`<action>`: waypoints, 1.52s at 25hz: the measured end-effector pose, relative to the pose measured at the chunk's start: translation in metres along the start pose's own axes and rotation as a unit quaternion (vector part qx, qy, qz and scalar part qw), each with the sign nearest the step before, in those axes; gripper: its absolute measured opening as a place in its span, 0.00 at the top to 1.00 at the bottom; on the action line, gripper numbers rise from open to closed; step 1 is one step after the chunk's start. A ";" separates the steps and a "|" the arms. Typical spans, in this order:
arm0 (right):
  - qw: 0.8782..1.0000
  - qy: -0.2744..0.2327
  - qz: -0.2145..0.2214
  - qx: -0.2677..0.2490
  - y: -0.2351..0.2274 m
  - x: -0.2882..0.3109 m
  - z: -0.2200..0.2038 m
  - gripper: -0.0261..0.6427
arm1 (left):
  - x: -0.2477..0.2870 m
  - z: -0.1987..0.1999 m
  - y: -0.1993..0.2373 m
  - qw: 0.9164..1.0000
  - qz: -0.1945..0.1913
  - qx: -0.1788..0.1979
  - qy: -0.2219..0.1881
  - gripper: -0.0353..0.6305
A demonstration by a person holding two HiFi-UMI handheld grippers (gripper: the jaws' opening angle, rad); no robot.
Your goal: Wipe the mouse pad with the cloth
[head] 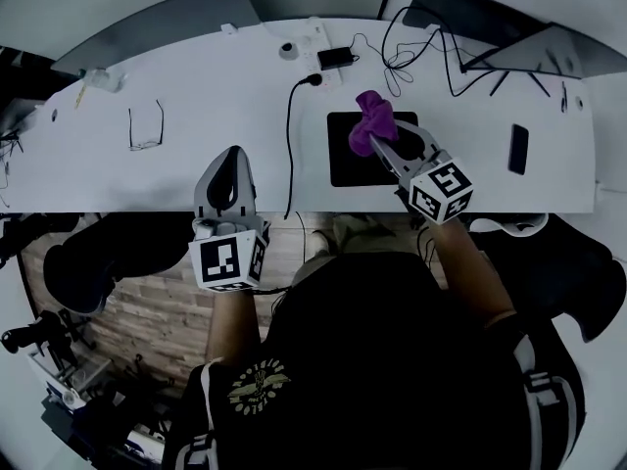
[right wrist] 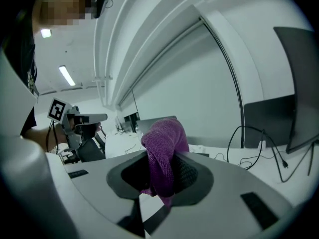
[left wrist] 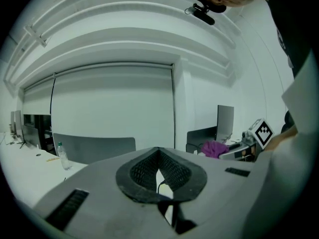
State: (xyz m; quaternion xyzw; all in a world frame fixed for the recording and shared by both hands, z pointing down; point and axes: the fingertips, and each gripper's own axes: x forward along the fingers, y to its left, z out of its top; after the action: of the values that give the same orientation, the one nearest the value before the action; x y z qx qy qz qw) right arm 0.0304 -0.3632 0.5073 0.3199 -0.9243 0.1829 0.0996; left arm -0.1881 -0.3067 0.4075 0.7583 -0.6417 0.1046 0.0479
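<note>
A black mouse pad (head: pixel 345 155) lies on the white table (head: pixel 196 86), right of centre. My right gripper (head: pixel 384 147) hovers over the pad, shut on a bunched purple cloth (head: pixel 370 122) that sticks out past its jaws. In the right gripper view the cloth (right wrist: pixel 165 146) fills the space between the fingers of the right gripper (right wrist: pixel 162 158). My left gripper (head: pixel 233 160) rests at the table's near edge, left of the pad, jaws together with nothing in them. From the left gripper (left wrist: pixel 158 154) view the cloth (left wrist: pixel 215 148) shows far off at the right.
A black cable (head: pixel 290 150) runs down the table between the grippers from a power strip (head: pixel 327 59). Glasses (head: pixel 145 129) lie at the left, a phone (head: pixel 518 148) at the right. Laptops (head: pixel 534 42) and tangled cables (head: pixel 411 52) occupy the far right. A bottle (left wrist: pixel 62 157) stands far left.
</note>
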 end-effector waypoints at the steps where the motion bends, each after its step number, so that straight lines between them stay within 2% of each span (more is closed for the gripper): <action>1: 1.000 0.007 0.005 0.009 -0.003 0.007 -0.008 0.81 | 0.003 -0.004 -0.001 1.000 0.002 -0.002 0.003 0.94; 10: 0.995 0.080 0.025 0.057 -0.033 0.081 -0.091 0.81 | 0.021 -0.016 -0.001 1.000 0.009 0.004 0.024 0.94; 17: 0.981 0.146 0.031 0.122 -0.040 0.125 -0.164 0.81 | 0.017 -0.022 -0.006 0.999 0.010 0.004 0.036 0.94; 22: 0.966 0.200 -0.005 0.162 -0.053 0.137 -0.208 0.81 | 0.013 -0.017 -0.013 0.999 0.002 0.012 0.037 0.94; 26: 0.966 0.216 -0.027 0.138 -0.072 0.124 -0.212 0.81 | 0.011 -0.013 -0.019 0.999 -0.006 0.014 0.031 0.94; 32: 0.964 0.215 -0.076 0.136 -0.112 0.082 -0.218 0.80 | 0.012 -0.009 -0.029 0.999 -0.025 0.014 0.021 0.94; 38: 0.955 0.217 -0.129 0.155 -0.148 0.038 -0.230 0.80 | 0.014 -0.010 -0.037 0.999 -0.038 0.013 0.017 0.94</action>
State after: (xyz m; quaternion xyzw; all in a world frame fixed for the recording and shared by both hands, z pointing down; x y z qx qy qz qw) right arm 0.1095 -0.3996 0.7694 0.4008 -0.7913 0.3746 0.2701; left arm -0.1507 -0.3113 0.4225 0.7808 -0.6101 0.1241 0.0531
